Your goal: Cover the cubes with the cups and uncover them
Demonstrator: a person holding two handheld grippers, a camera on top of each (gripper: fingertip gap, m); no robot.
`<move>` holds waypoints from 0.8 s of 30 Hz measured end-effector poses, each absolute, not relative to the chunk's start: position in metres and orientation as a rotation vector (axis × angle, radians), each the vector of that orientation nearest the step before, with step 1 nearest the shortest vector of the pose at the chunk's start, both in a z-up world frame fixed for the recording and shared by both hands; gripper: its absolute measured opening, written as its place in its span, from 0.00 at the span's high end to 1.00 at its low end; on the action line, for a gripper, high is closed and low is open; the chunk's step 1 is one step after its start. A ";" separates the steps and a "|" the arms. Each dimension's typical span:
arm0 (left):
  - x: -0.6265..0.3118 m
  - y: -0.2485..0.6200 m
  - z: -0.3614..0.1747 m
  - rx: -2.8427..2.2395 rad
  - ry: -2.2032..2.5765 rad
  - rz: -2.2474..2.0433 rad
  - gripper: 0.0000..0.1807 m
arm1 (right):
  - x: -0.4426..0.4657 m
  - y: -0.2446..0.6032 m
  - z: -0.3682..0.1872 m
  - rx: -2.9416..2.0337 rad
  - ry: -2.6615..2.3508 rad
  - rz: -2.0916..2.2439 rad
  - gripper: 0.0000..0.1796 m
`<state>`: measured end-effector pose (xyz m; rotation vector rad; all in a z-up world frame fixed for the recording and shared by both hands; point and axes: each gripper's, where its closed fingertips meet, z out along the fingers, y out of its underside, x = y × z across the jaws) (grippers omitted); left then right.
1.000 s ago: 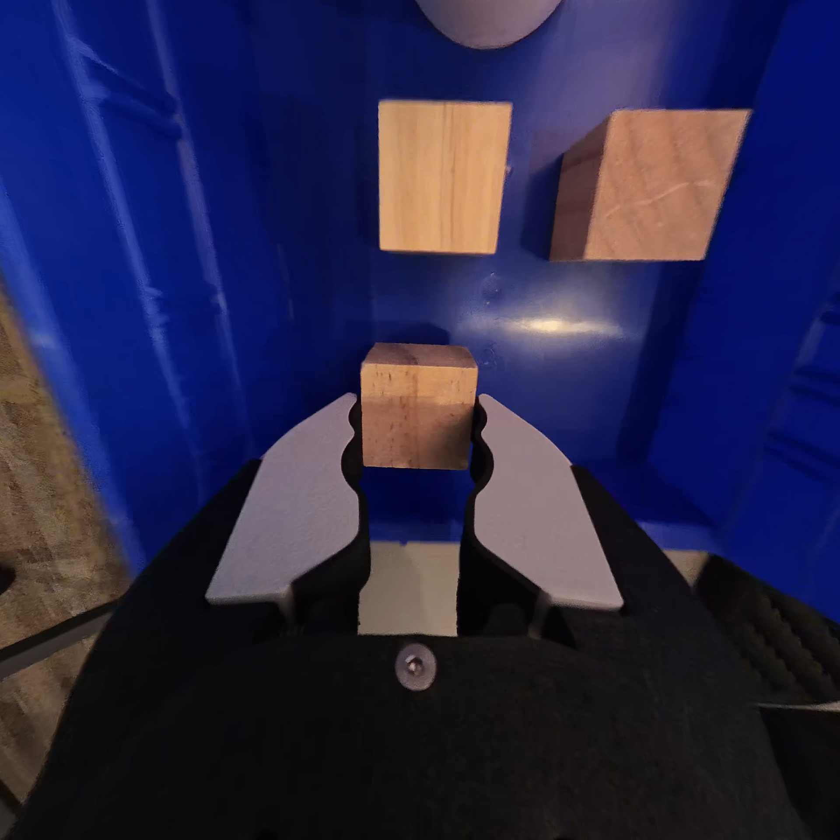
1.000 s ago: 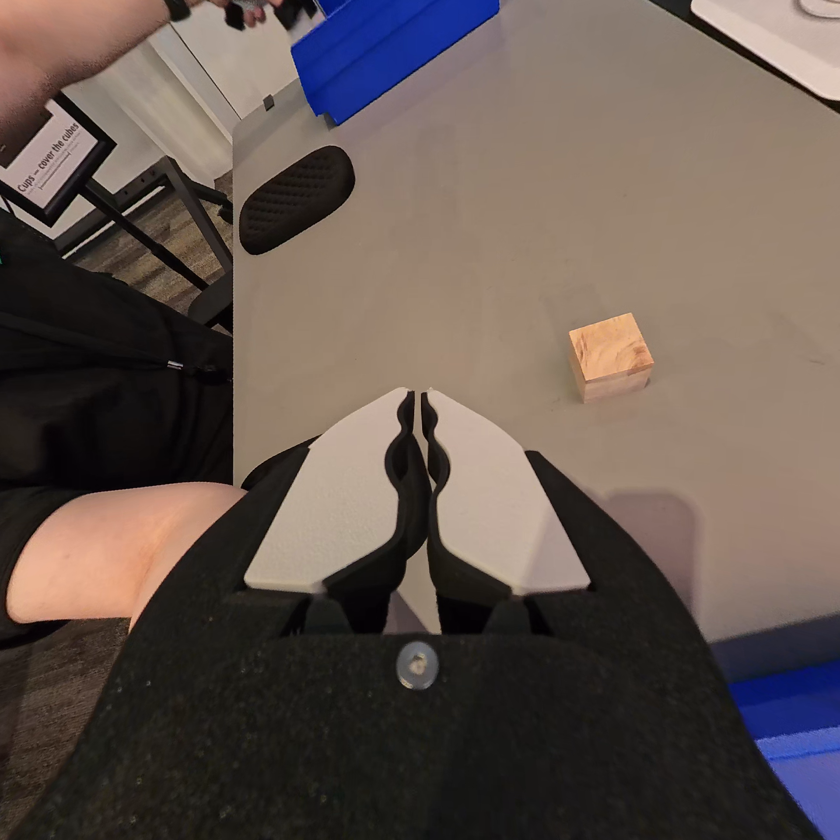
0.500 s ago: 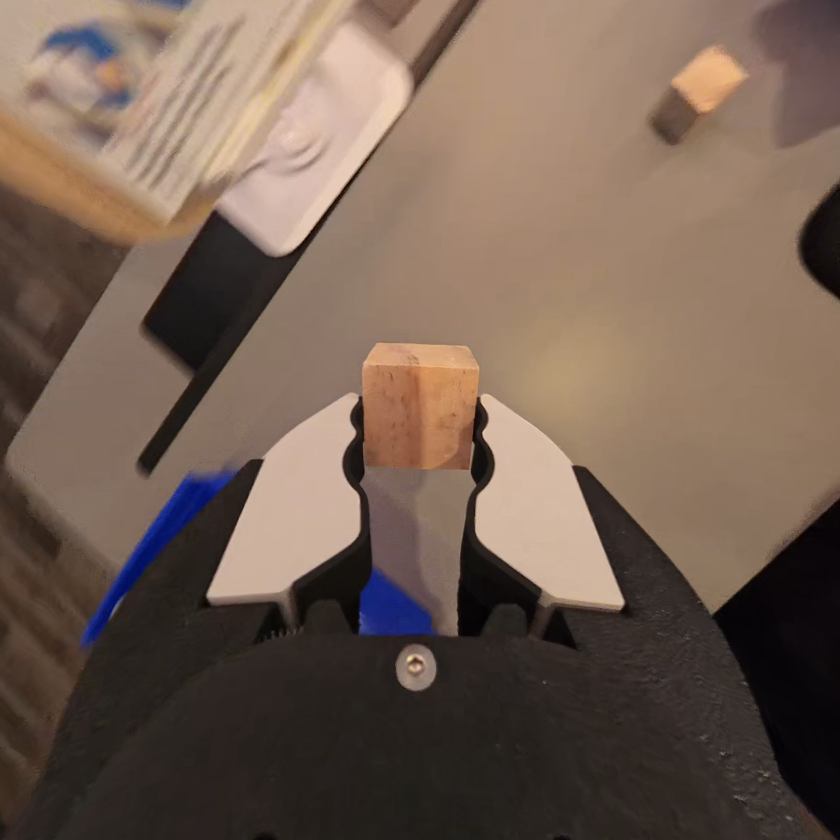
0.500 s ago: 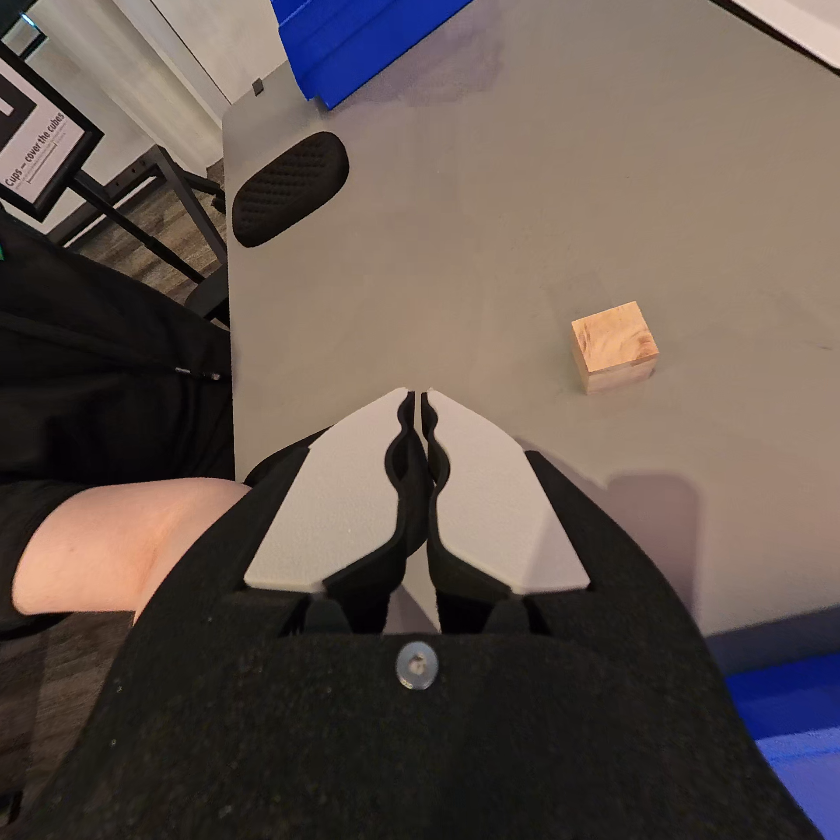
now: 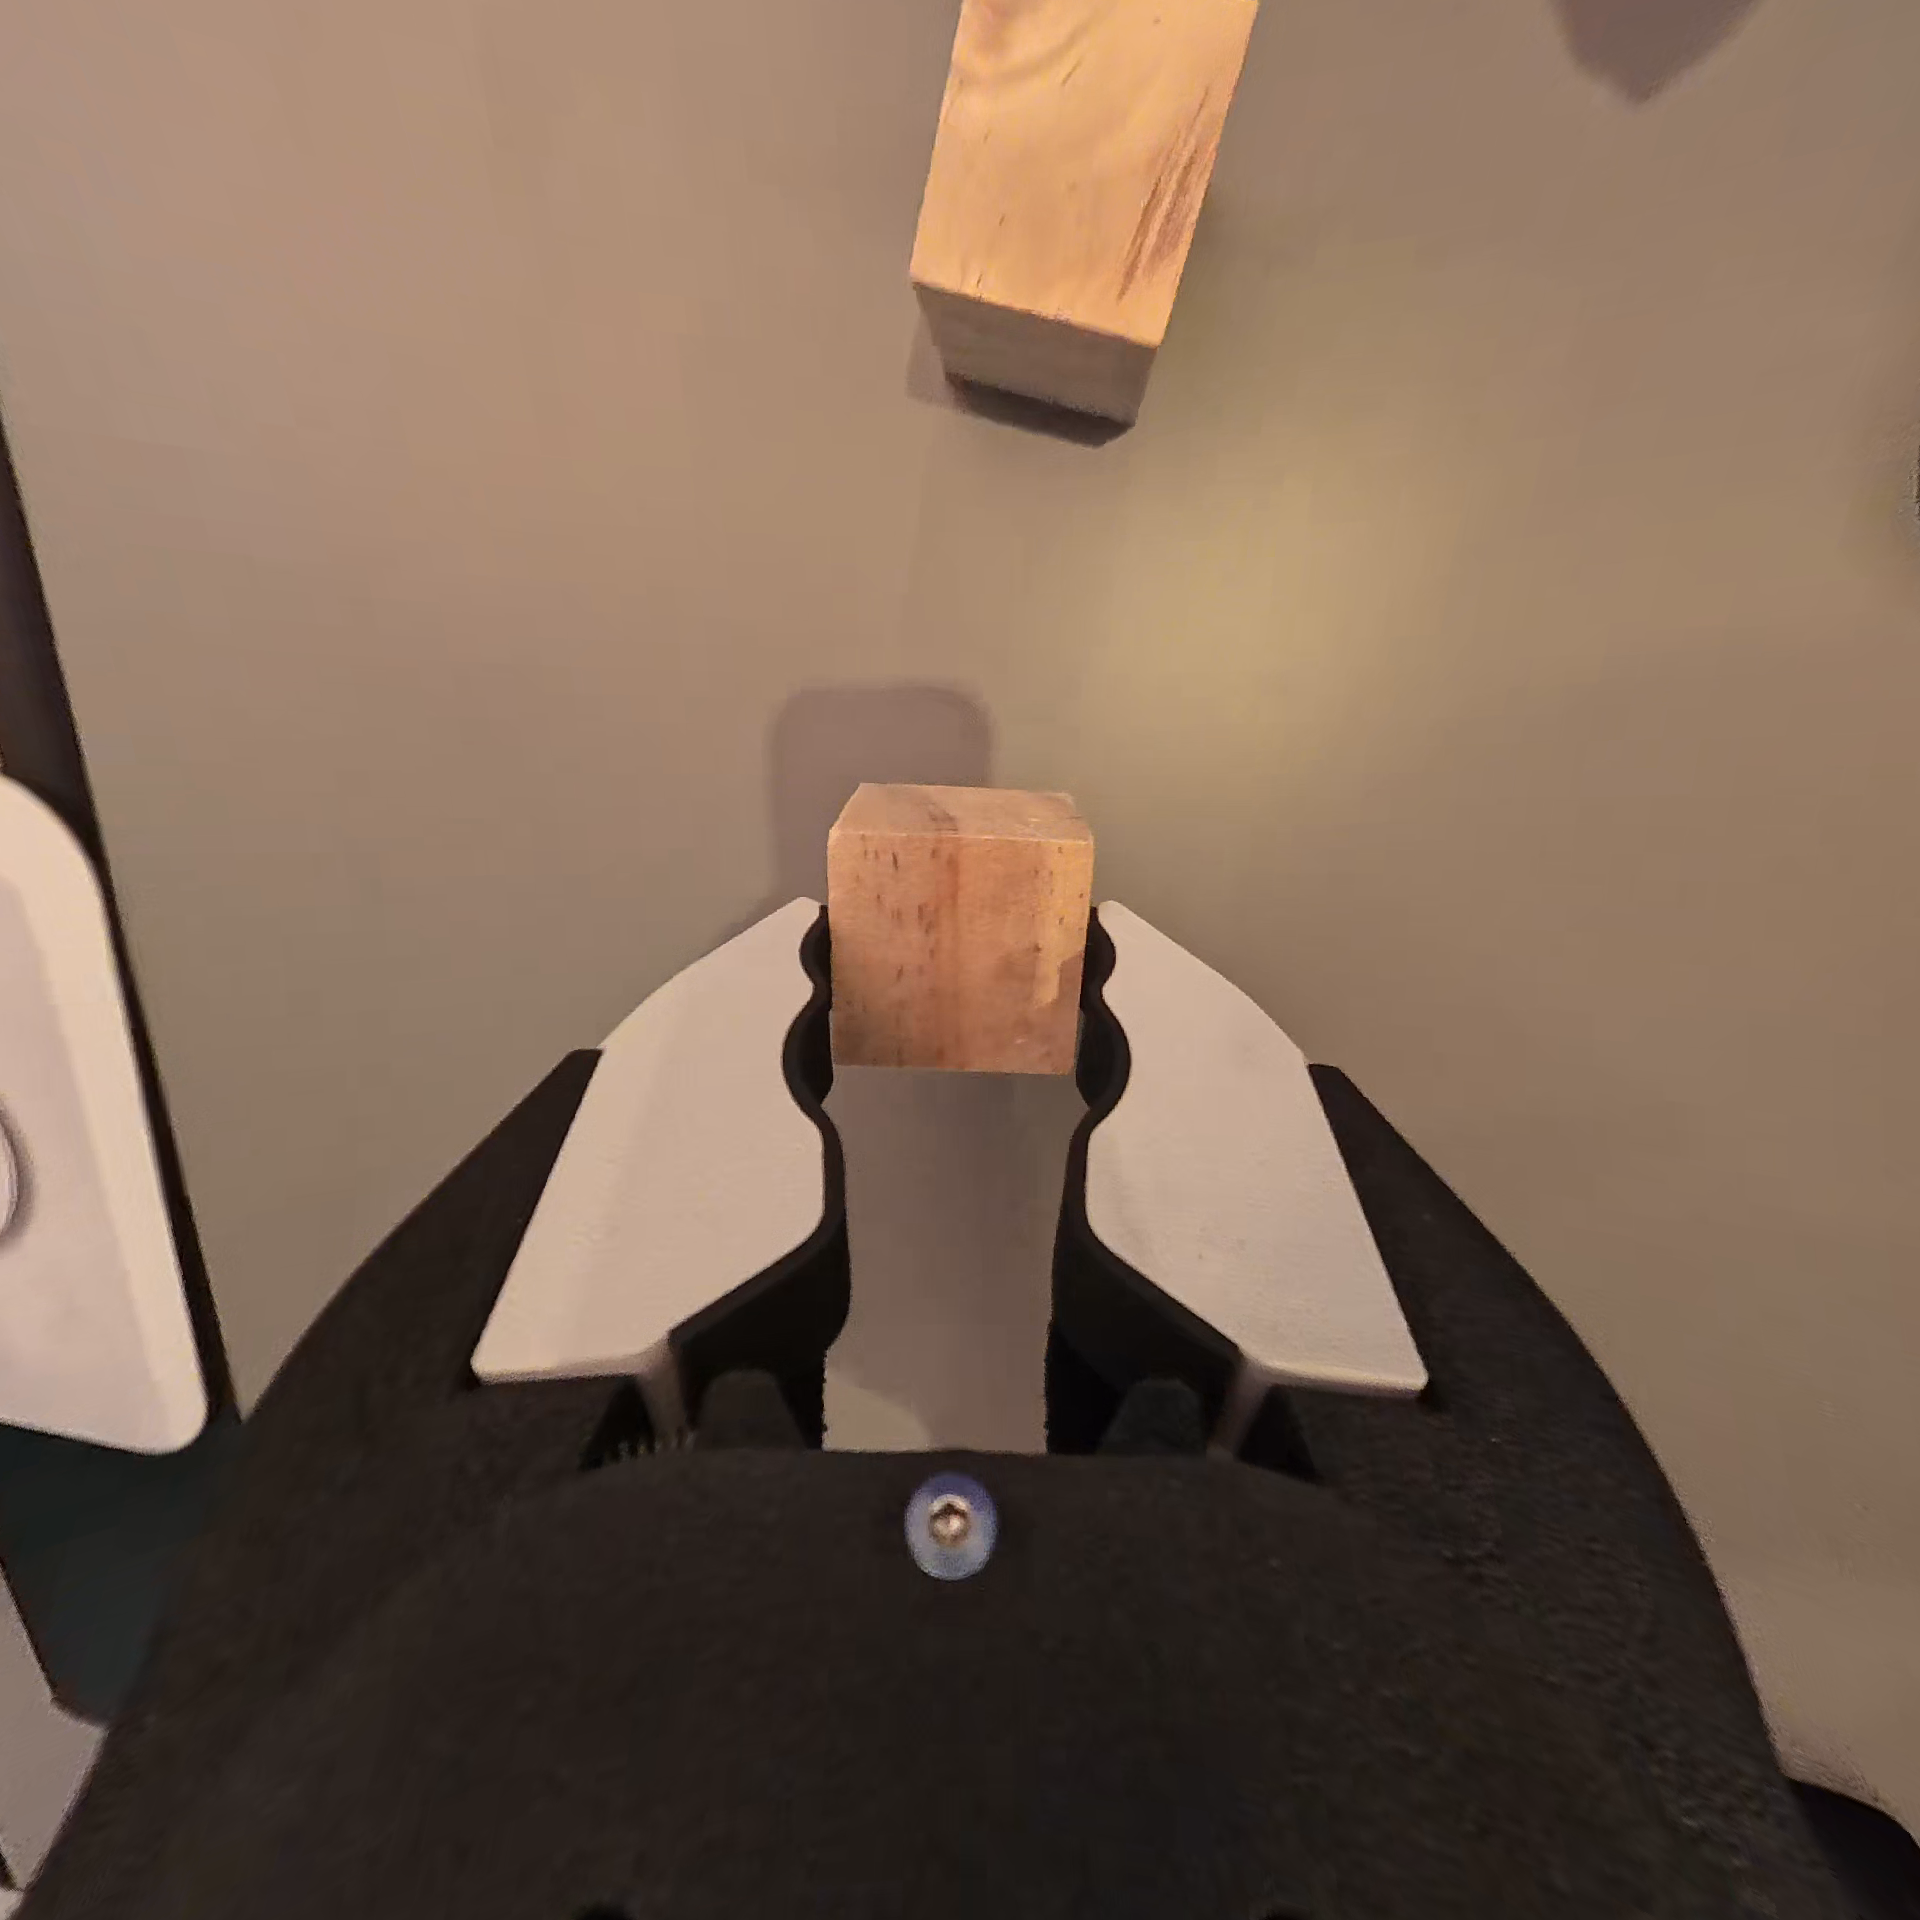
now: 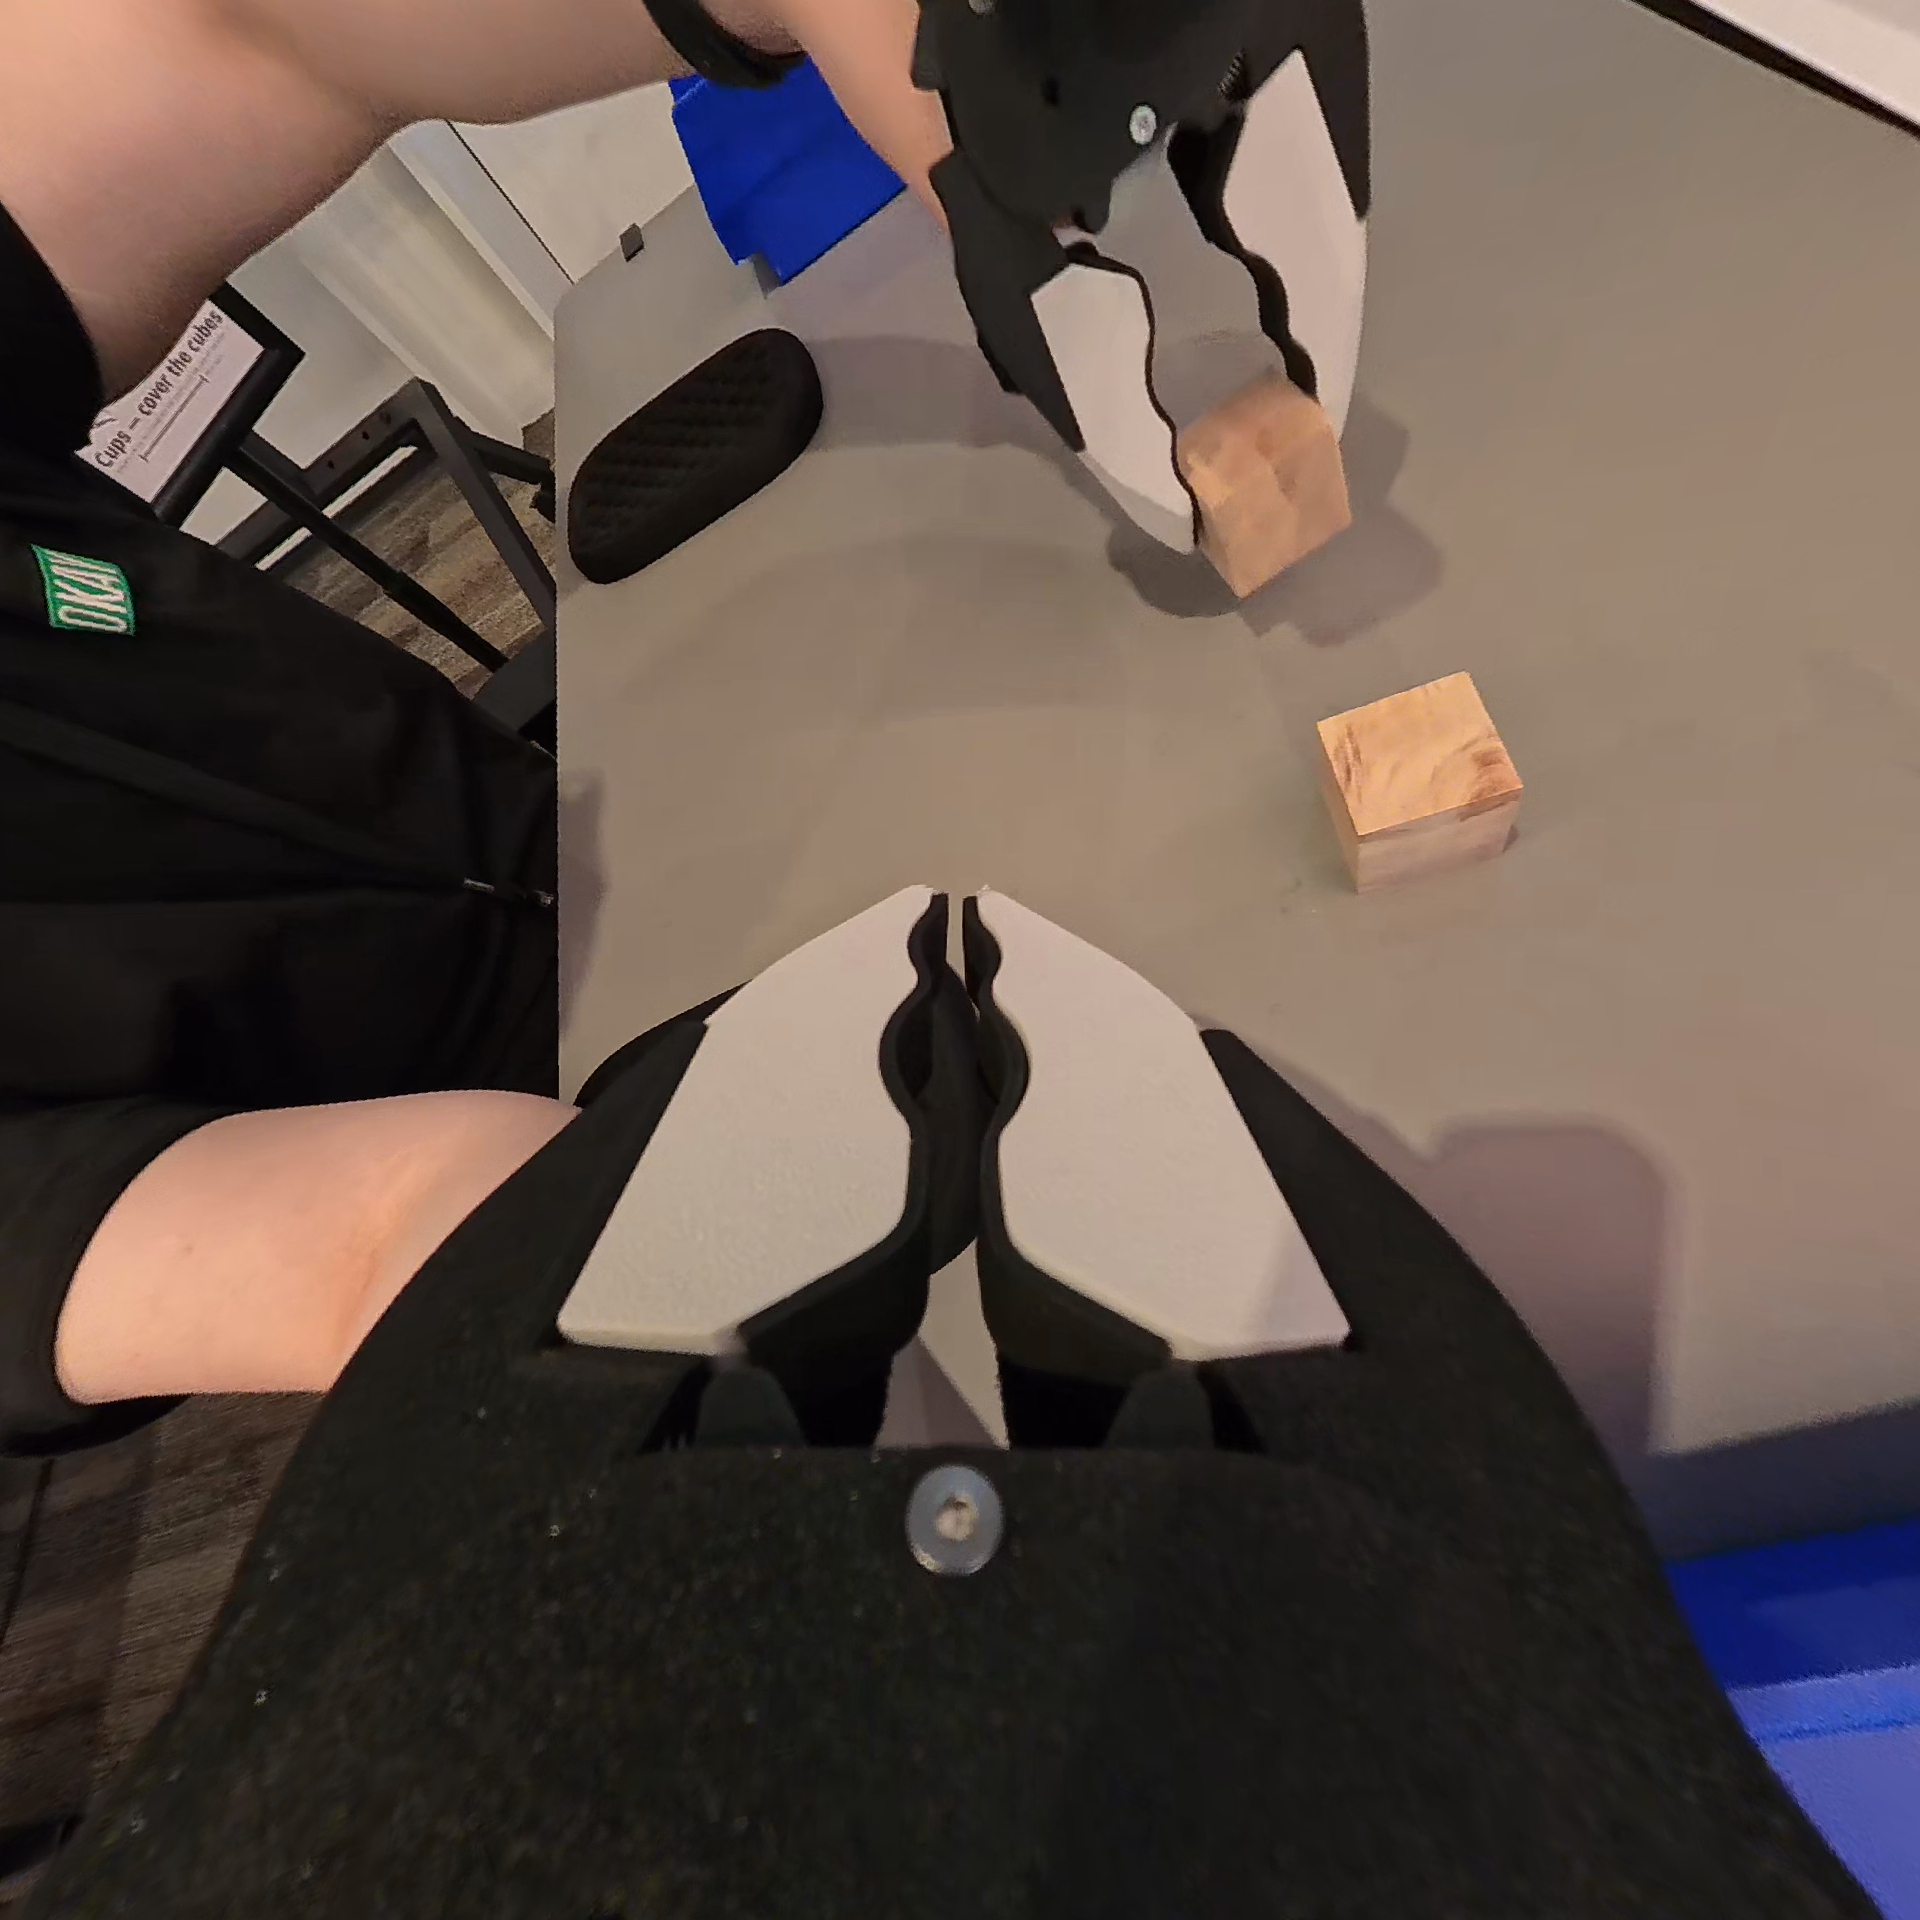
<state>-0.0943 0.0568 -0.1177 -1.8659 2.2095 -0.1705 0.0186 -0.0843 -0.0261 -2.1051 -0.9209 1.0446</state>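
Left wrist view, left to right. Far left edge: white rounded tray (image 5: 73, 1122), smooth, beside a dark strip. Centre: left gripper (image 5: 961, 914) clamped on a small wooden cube (image 5: 961, 940), flat faces against the wavy black pads, cube low over the grey table (image 5: 416, 520) with its shadow just beyond. Whether it touches the surface, cannot tell. Upper right of centre: second wooden cube (image 5: 1070, 177), paler grain, resting on the table, well apart from the held one.

Right wrist view, left to right. Left side: person's dark sleeve and arm. Left of centre, upper: black perforated oval pad (image 6: 691, 457) on the table edge. Upper centre: blue bin (image 6: 779, 166). Bottom centre: right gripper (image 6: 956, 904), fingers pressed together, holding nothing. Right of centre: the resting cube, matte, sharp-edged.

Handling, judged: cubes look light, rigid, unbreakable; dry wood gives fair friction. Take opposite flat faces, squarely, mid-height; a corner grip would twist out. No cups in sight.
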 end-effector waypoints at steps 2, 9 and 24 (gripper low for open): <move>-0.088 0.056 -0.122 -1.842 2.230 -0.176 0.76 | 0.018 -0.084 -0.026 -2.104 -0.925 1.051 0.98; -0.081 0.061 -0.134 -1.803 2.295 -0.147 0.76 | 0.018 -0.084 -0.025 -2.096 -0.934 1.056 0.99; -0.085 0.063 -0.130 -1.823 2.308 -0.173 0.63 | 0.017 -0.087 -0.023 -2.076 -0.951 1.091 1.00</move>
